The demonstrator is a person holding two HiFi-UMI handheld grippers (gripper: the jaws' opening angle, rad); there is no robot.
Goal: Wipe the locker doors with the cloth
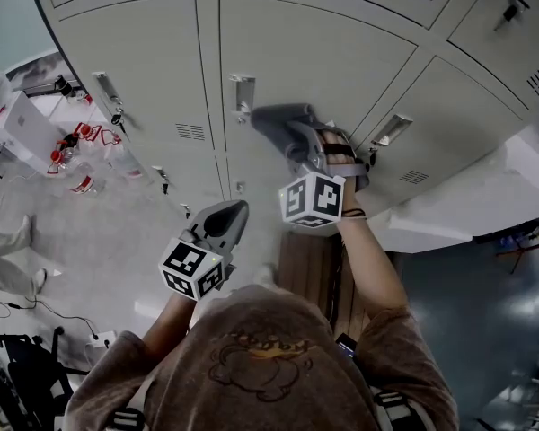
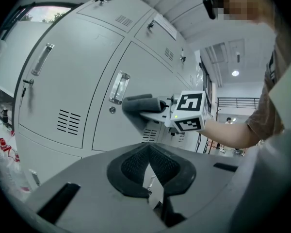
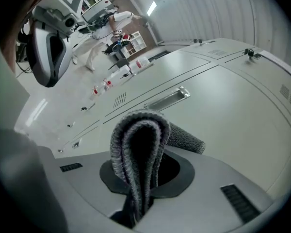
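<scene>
Grey cloth [image 1: 278, 118], folded thick, sticks out of the right gripper [image 1: 298, 142] in the head view, up against the locker door [image 1: 332, 57] just beside the handle [image 1: 242, 93]. The left gripper [image 1: 228, 217] hangs lower and nearer the person, well off the doors. The person's head and shoulders cover the bottom of the picture, so the lowest doors are mostly out of sight.

From the left gripper view, the left gripper [image 2: 148, 173] has its jaws drawn together at the tips with only a sliver of gap below, and nothing is in them. Beyond it, the right gripper [image 2: 161, 111] holds the cloth [image 2: 137, 104] out toward the door [image 2: 136, 62], close under the handle [image 2: 119, 87]. I cannot tell from here whether the cloth presses on the metal or stops just short.

In the right gripper view, the right gripper [image 3: 141, 176] is clamped on the cloth [image 3: 138, 147], which loops up in a tall fold and hides the jaws behind it. The door [image 3: 223, 106] fills the background, with the handle [image 3: 170, 98] above the fold. The left gripper [image 3: 49, 52] shows at the upper left.

My worry is the handle. A sweep toward it could snag the loose fold and drag the cloth out of the jaws. Pressing too hard could bring the gripper's hard nose onto the paint.
</scene>
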